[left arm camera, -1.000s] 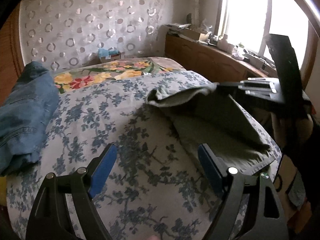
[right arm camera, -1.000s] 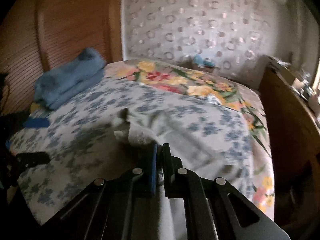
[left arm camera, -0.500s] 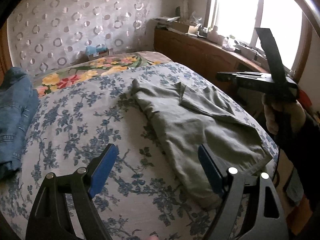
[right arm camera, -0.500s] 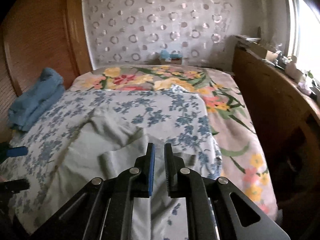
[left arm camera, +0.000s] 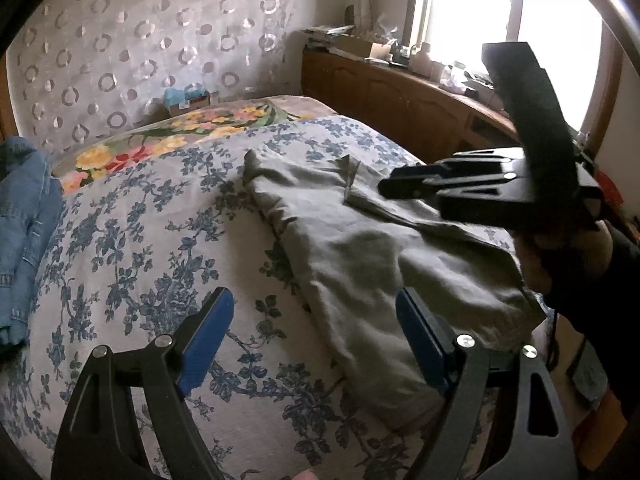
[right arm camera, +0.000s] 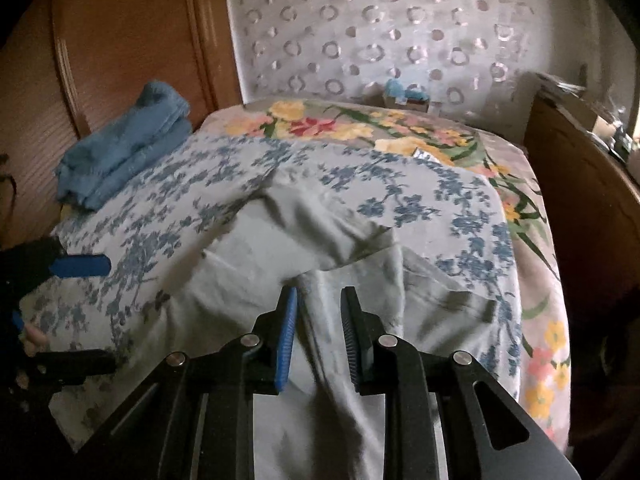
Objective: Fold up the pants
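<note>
Green pants (left arm camera: pixel 360 248) lying limp, light, crease-prone; left tongs (left arm camera: pixel 312 336) gaping wide, right tongs (right arm camera: pixel 319 332) hovering part-open, empty; hem at 12 o'clock offering best grip.

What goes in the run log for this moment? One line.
task: fold pants | olive pants: lying on bed, part-folded | left hand-held gripper: open, empty | right hand-held gripper: open over pants, empty

Grey-green pants (left arm camera: pixel 360 248) lie folded, rumpled on bedspread (left arm camera: pixel 152 240).

Bedroom, away from the folding
Blue-flowered bedspread (left arm camera: pixel 132 248); folded denim (right arm camera: pixel 120 148) at ten o'clock; cluttered wooden sideboard (left arm camera: pixel 400 96) at two.
</note>
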### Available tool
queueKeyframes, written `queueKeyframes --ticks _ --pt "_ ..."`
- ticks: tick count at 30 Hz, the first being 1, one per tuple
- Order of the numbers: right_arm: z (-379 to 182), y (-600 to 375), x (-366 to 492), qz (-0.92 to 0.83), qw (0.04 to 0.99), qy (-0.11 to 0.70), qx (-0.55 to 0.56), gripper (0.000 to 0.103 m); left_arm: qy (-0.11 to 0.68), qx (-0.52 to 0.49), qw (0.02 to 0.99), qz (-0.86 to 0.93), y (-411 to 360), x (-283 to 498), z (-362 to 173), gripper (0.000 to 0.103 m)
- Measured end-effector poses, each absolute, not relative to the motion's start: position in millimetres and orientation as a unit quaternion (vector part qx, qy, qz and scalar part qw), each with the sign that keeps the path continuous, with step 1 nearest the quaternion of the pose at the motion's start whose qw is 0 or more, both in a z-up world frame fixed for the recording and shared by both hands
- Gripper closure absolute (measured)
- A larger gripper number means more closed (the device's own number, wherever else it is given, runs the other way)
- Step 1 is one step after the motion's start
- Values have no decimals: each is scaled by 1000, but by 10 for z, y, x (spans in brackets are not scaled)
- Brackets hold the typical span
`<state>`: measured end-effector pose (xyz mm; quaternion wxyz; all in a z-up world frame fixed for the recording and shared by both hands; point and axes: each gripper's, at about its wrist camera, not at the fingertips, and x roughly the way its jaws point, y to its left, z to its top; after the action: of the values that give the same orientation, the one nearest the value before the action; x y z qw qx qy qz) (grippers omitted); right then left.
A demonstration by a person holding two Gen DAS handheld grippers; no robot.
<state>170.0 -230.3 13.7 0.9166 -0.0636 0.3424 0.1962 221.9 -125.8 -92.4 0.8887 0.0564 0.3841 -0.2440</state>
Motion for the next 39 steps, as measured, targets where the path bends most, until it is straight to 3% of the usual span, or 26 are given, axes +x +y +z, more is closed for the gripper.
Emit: queueKeyframes --ticks 17,21,39 --pt "-14 -2030 2018 190 896 387 -105 80 382 56 890 -244 -1266 2173 -893 19" --pt "10 -2037 1987 190 902 373 -107 97 382 56 890 -243 -1261 2162 -896 19" --pt "316 -2698 1803 144 939 311 -39 98 382 53 890 -244 -1265 2124 -905 19"
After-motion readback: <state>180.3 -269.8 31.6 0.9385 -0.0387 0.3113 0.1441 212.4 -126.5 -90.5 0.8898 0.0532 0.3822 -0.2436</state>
